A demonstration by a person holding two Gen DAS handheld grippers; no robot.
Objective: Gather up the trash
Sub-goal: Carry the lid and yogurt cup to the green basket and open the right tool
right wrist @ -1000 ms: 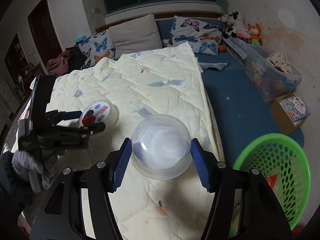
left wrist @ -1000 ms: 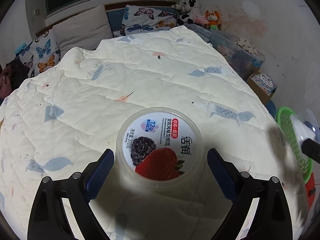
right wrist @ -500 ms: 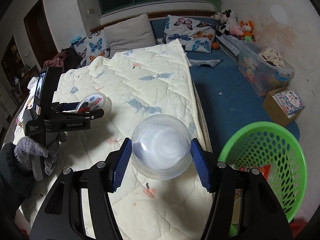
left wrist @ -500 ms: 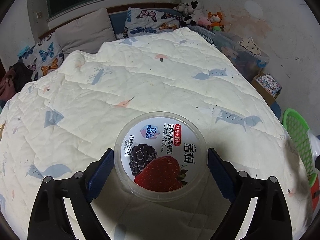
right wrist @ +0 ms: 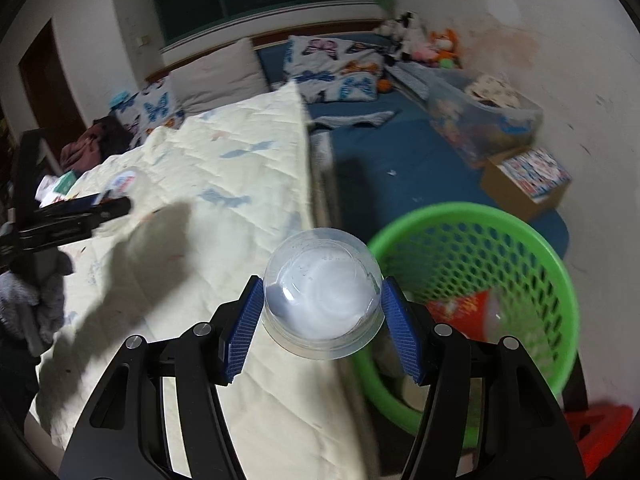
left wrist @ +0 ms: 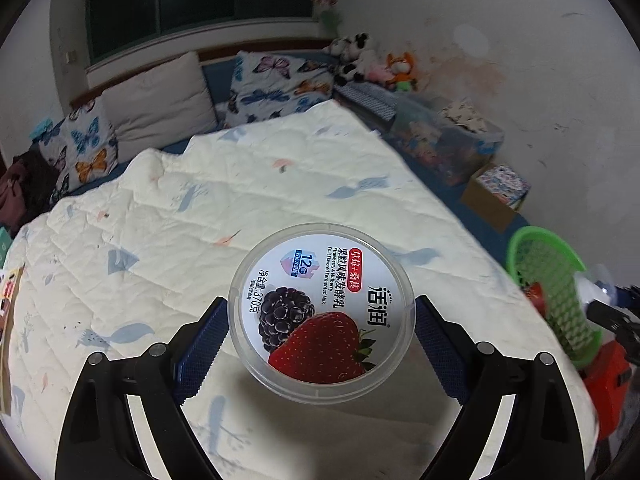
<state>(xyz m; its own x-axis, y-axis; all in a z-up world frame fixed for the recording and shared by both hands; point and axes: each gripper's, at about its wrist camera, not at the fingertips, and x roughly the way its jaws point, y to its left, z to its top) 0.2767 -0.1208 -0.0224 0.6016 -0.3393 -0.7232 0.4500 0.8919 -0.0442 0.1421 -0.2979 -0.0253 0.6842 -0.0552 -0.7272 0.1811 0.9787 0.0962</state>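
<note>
Yogurt tub (left wrist: pixel 321 312), berry label up, clamped betw. blue pads (left wrist: pixel 199 350) of left gripper (left wrist: pixel 320 344); jaws closed on its sides, held above cream quilt (left wrist: pixel 240 184). Clear cup (right wrist: pixel 322 300), milky residue inside, pinched same way in right gripper (right wrist: pixel 320 320), above bed edge, just beside green basket (right wrist: pixel 556 272). Red wrapper (right wrist: pixel 460 310) lying in basket. Beyond: butterfly pillows (left wrist: pixel 276 80), plush toys (left wrist: pixel 372 62), cardboard box (right wrist: pixel 524 184) on blue floor.
</note>
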